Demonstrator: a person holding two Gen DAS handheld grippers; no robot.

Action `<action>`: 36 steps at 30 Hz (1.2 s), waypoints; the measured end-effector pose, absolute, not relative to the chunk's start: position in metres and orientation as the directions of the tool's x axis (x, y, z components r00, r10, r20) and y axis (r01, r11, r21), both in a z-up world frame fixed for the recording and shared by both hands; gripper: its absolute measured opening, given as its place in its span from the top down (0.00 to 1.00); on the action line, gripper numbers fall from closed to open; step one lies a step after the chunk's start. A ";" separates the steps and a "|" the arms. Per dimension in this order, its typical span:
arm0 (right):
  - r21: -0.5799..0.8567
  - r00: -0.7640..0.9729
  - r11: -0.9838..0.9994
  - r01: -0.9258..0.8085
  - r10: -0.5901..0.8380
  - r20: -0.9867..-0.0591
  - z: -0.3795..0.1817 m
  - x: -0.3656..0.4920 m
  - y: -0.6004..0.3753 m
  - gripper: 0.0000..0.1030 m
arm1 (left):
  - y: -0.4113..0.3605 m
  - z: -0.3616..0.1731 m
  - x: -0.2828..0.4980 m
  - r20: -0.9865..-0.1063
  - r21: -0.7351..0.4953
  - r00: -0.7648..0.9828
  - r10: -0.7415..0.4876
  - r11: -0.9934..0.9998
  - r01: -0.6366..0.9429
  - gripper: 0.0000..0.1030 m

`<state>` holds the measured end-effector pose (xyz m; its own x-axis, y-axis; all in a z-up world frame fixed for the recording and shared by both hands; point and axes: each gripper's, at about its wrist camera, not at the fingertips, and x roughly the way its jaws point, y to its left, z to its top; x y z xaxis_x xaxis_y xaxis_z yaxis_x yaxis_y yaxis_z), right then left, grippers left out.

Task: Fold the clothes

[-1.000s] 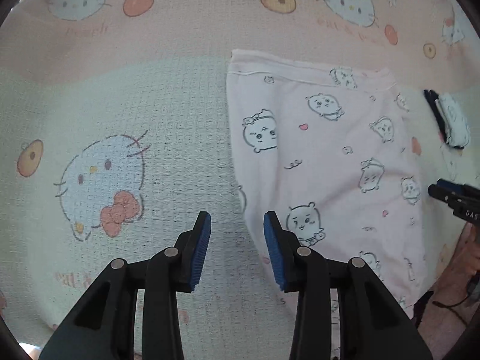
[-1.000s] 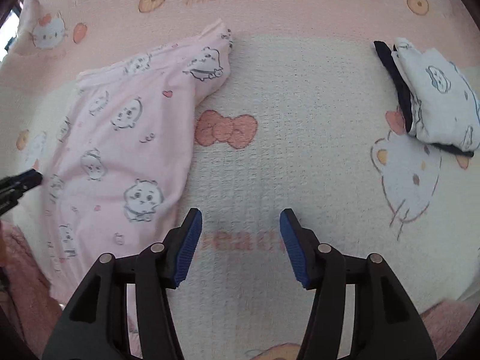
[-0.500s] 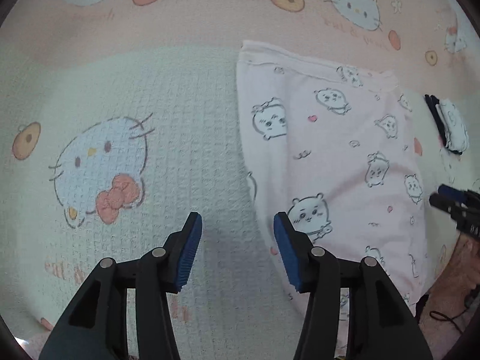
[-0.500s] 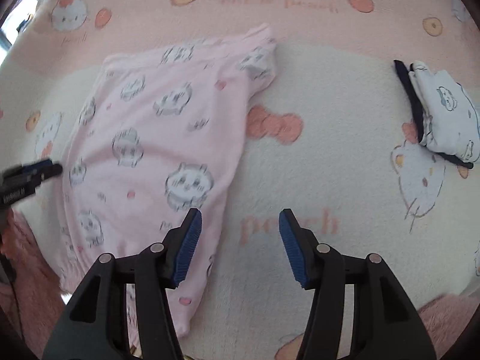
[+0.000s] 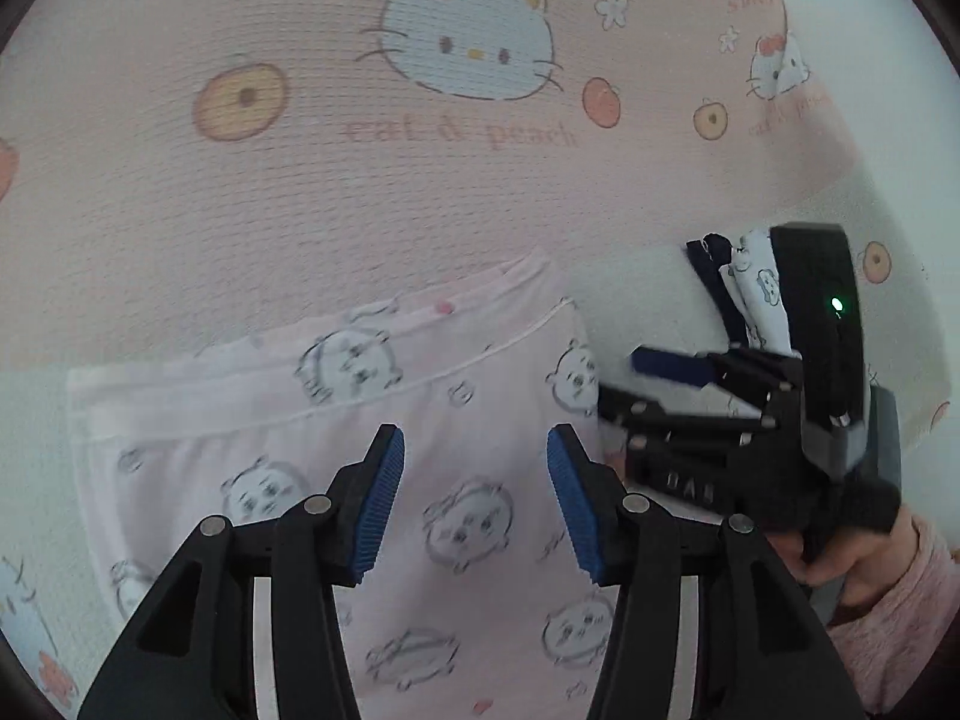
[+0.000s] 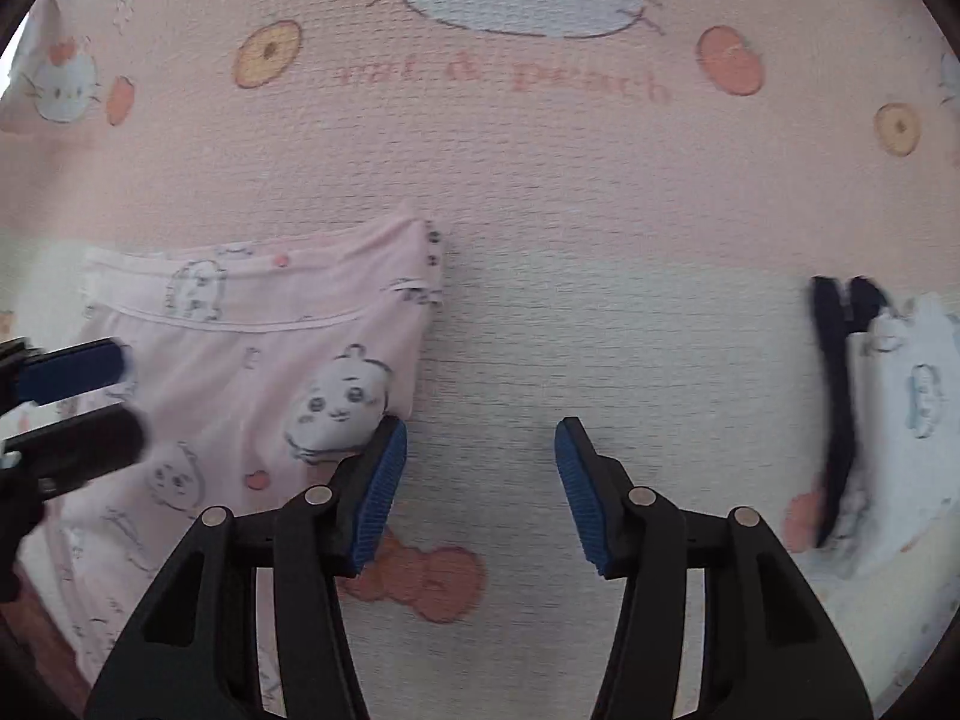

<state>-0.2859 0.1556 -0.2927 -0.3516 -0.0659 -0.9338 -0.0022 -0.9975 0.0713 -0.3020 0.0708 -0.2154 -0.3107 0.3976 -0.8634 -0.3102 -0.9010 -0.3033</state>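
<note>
Since claws swung forward, pink garment sits nearer, waistband ahead.

Surface: a waffle-textured blanket printed with cartoon cats, donuts, peaches and the words "cat & peach" is carrying everything; its far part is showing pink, its near part pale cream.
Left on it: a pink garment with small cartoon animal faces is lying flat, waistband toward the far side.
Right on it: a folded white and navy garment is lying well apart from the pink one.
</note>
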 end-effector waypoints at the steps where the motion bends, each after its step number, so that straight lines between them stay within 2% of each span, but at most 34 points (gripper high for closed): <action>1: 0.073 -0.370 -0.997 -0.028 -0.058 -0.927 -0.293 -0.286 0.158 0.51 | 0.079 -0.217 -0.308 -0.868 -0.300 -0.298 0.397 -0.898 -0.322 0.49; 3: 0.068 -0.419 -0.992 -0.104 -0.018 -0.908 -0.288 -0.280 0.170 0.50 | 0.093 -0.223 -0.317 -0.875 -0.307 -0.267 0.404 -0.889 -0.340 0.49; 5: 0.129 -0.453 -0.975 -0.182 -0.034 -0.891 -0.285 -0.270 0.184 0.50 | 0.107 -0.227 -0.324 -0.879 -0.310 -0.243 0.410 -0.879 -0.363 0.51; 6: 0.157 -0.449 -0.967 -0.203 -0.050 -0.892 -0.285 -0.270 0.189 0.49 | 0.111 -0.231 -0.324 -0.889 -0.286 -0.244 0.389 -0.885 -0.369 0.56; 7: 0.169 -0.438 -0.963 -0.208 -0.062 -0.897 -0.289 -0.272 0.195 0.49 | 0.114 -0.235 -0.324 -0.902 -0.250 -0.248 0.354 -0.895 -0.369 0.76; 8: 0.174 -0.429 -0.963 -0.205 -0.071 -0.900 -0.290 -0.276 0.201 0.49 | 0.117 -0.239 -0.325 -0.914 -0.214 -0.252 0.319 -0.904 -0.369 0.81; 12: 0.153 -0.399 -0.980 -0.125 -0.092 -0.912 -0.278 -0.295 0.220 0.49 | 0.087 -0.239 -0.317 -0.901 -0.262 -0.274 0.337 -0.924 -0.278 0.81; 20: 0.171 -0.377 -0.985 0.016 -0.164 -0.911 -0.256 -0.322 0.192 0.49 | 0.023 -0.253 -0.307 -0.807 -0.473 -0.312 0.501 -0.865 -0.166 0.81; 27: 0.186 -0.400 -0.978 0.098 -0.210 -0.892 -0.262 -0.363 0.138 0.49 | 0.041 -0.242 -0.302 -0.829 -0.376 -0.354 0.434 -0.899 -0.223 0.81; 32: 0.159 -0.458 -0.984 -0.079 -0.106 -0.883 -0.249 -0.368 0.168 0.49 | 0.063 -0.221 -0.297 -0.797 -0.391 -0.370 0.477 -0.875 -0.285 0.81; 36: 0.095 -0.375 -0.993 -0.067 -0.063 -0.925 -0.237 -0.340 0.201 0.49 | 0.088 -0.224 -0.302 -0.811 -0.381 -0.335 0.479 -0.868 -0.318 0.81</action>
